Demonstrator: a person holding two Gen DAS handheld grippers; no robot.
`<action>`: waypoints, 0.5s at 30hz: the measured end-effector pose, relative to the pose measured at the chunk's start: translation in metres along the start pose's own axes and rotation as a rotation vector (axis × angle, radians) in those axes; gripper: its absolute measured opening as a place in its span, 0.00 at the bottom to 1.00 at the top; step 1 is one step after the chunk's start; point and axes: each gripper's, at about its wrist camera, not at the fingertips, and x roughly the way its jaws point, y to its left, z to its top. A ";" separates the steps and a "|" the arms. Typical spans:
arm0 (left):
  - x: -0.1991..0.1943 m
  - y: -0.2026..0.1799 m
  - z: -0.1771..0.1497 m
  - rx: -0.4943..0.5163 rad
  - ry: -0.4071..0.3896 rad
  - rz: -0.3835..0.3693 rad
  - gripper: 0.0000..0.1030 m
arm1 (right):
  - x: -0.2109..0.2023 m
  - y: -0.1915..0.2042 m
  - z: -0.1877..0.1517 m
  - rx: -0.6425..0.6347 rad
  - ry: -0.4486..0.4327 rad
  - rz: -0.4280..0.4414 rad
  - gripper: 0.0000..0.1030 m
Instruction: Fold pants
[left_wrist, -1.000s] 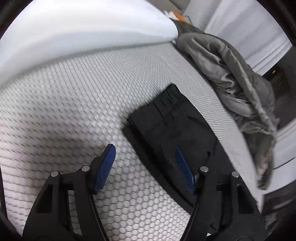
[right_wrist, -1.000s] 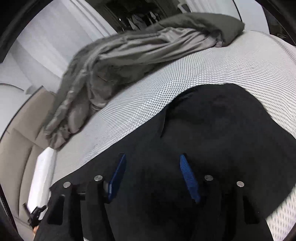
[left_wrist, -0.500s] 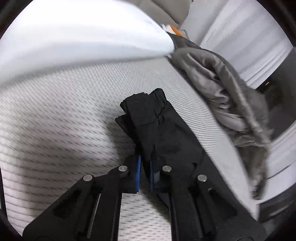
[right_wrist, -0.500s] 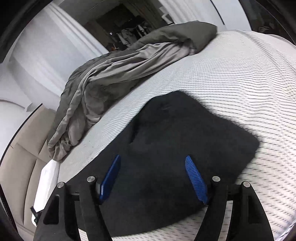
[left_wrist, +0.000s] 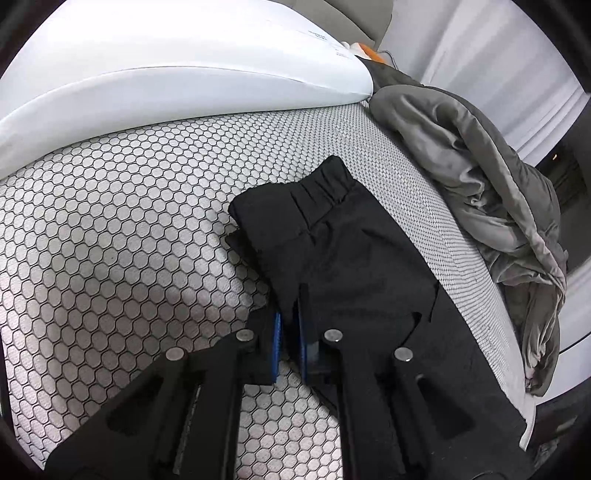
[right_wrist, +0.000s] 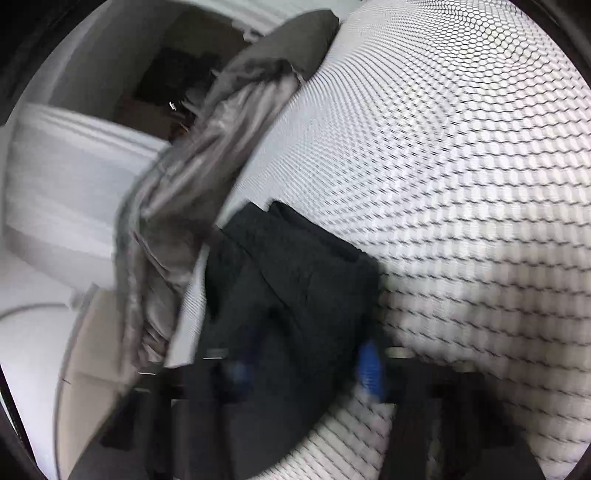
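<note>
Mattress: a white cover (left_wrist: 122, 221) printed with black hexagons filled the left wrist view from nine o'clock to the centre; in the right wrist view the same cover (right_wrist: 461, 184) ran from the centre to three o'clock.
Pillow: a white pillow (left_wrist: 166, 70) lay along the mattress from ten to twelve o'clock in the left wrist view.
Left gripper: the left gripper (left_wrist: 287, 343) sat at six o'clock, its blue pads (left_wrist: 275, 347) clenched on the near edge of the pants, a thin fold of black cloth pinched between them.
Pants: the black pants (left_wrist: 343, 258) lay folded on the mattress just right of centre, the gathered waistband toward twelve o'clock; in the right wrist view they (right_wrist: 295, 280) lay at centre, reaching down to six o'clock.
Right gripper: the right gripper (right_wrist: 306, 363) was blurred at six o'clock, its jaws closing with the pants' cloth between the blue pads (right_wrist: 369, 365); whether the pads already pressed the cloth could not be told.
Blanket: a crumpled grey blanket (left_wrist: 491, 192) lay from one to four o'clock, well apart from the pants; in the right wrist view it (right_wrist: 207, 177) ran from twelve to eight o'clock.
</note>
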 end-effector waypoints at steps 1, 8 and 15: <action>-0.004 0.000 -0.001 0.011 -0.004 -0.002 0.05 | -0.004 0.003 0.000 -0.004 -0.035 0.010 0.15; -0.018 -0.002 -0.012 0.111 0.035 0.053 0.12 | -0.033 0.011 0.001 -0.067 -0.085 -0.172 0.16; -0.037 -0.013 -0.003 0.165 -0.039 0.171 0.38 | -0.049 0.023 0.005 -0.201 -0.130 -0.286 0.46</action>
